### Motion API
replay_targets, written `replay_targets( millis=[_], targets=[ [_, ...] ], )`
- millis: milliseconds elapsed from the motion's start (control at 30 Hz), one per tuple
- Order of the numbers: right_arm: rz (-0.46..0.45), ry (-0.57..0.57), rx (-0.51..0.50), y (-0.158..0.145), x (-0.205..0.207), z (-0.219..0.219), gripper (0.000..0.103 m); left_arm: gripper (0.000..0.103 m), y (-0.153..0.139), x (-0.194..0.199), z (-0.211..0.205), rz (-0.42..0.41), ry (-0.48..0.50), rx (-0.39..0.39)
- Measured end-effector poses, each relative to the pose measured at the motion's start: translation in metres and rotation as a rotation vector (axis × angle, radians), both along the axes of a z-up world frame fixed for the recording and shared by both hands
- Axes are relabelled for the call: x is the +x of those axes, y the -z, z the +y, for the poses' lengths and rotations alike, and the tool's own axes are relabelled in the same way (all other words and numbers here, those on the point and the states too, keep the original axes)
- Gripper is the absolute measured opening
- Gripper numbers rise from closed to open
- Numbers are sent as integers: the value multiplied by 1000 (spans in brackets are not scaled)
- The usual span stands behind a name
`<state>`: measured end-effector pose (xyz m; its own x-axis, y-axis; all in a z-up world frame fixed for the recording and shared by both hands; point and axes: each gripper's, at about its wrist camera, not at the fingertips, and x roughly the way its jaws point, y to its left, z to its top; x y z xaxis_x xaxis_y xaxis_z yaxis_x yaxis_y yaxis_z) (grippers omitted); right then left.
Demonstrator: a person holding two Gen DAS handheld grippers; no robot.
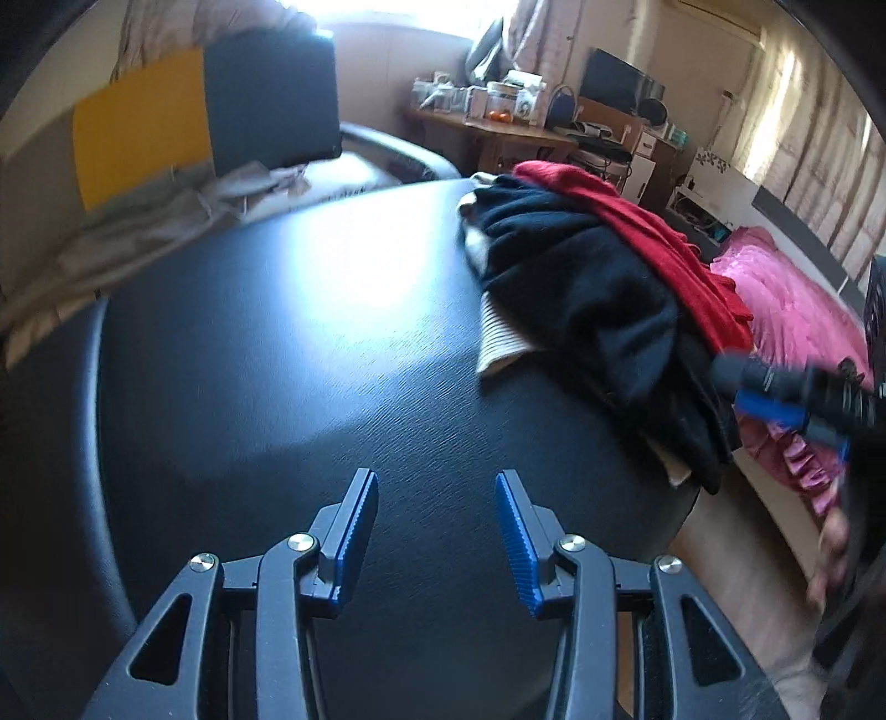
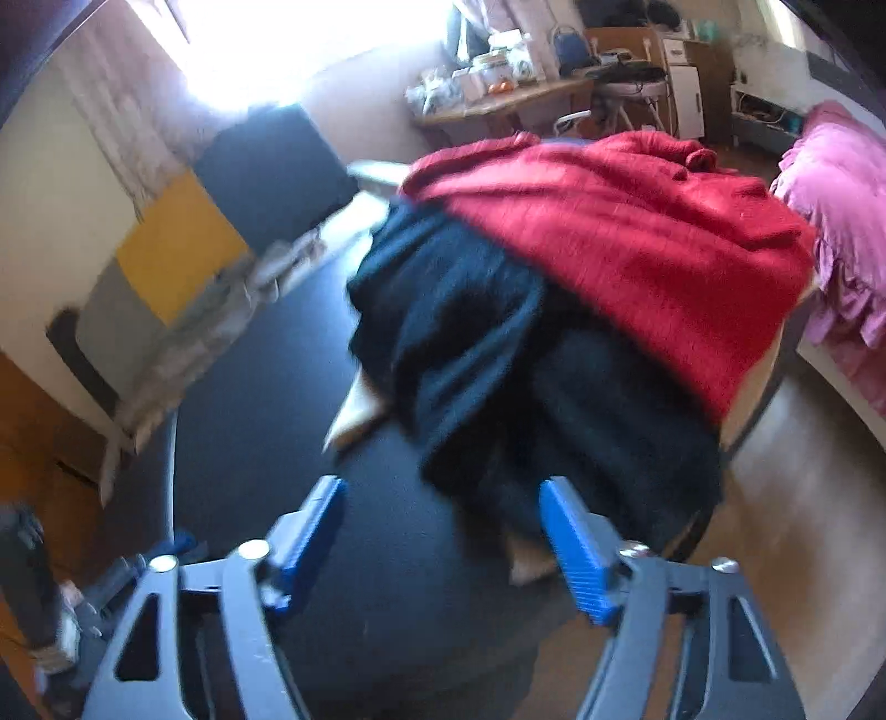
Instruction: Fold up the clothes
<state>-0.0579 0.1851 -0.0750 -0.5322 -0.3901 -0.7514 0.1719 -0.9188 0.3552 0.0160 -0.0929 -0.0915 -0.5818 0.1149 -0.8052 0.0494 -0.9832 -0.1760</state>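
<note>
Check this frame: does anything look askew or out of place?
Only the clothes pile: it sits unfolded at the black table edge, dark garments hanging over the rim. Both grippers are open and empty.

Black surface (image 1: 310,354); pink bedding (image 1: 792,293) right; cluttered wooden desk (image 1: 498,130) behind (contents blurred); yellow panel (image 1: 141,133) left.

Premises are presenting as a lived-in home bedroom. A bed with pink bedding (image 1: 786,288) is standing beside a cluttered wooden desk (image 1: 498,130) carrying a monitor (image 1: 620,80). Curtains (image 1: 814,111) are hanging along the wall. Daylight is entering through 1 window (image 1: 398,16).
</note>
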Motion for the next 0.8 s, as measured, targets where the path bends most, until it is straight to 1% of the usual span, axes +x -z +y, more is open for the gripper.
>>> replay_targets(
  millis=[100,167,200,233,333,367,400,467,500,533,600,633,700,733,800],
  targets=[
    [61,20,70,-12,-24,14,69,45,-1,-6,-9,-6,29,82],
    [90,36,121,-17,-44,22,69,45,-11,-16,-5,10,82,149],
    [100,39,137,-17,-52,25,69,49,-13,-21,-3,6,99,169],
    [102,40,150,-17,-61,26,69,49,-15,-27,-1,-7,111,181],
    [70,51,176,-2,-97,37,69,49,-19,-48,8,-50,145,211],
    [58,60,186,4,-107,38,69,49,-20,-57,11,-68,153,216],
    [30,77,173,13,-120,44,69,49,-21,-67,15,-87,160,222],
    [-8,114,134,27,-136,55,70,49,-32,-90,26,-86,184,225],
    [-15,124,116,32,-140,58,74,49,-38,-101,30,-81,196,227],
    [-22,134,98,36,-144,61,83,49,-44,-116,36,-78,206,217],
    [-42,151,44,48,-146,65,95,49,-55,-153,51,-71,223,175],
    [-49,156,17,53,-145,68,98,49,-61,-171,59,-68,232,154],
    [-36,169,-36,63,-140,73,102,48,-66,-202,67,-72,240,115],
    [-19,166,-46,64,-138,74,102,48,-66,-223,72,-78,236,93],
    [26,147,-24,65,-131,70,103,48,-63,-257,78,-91,226,80]
  ],
)
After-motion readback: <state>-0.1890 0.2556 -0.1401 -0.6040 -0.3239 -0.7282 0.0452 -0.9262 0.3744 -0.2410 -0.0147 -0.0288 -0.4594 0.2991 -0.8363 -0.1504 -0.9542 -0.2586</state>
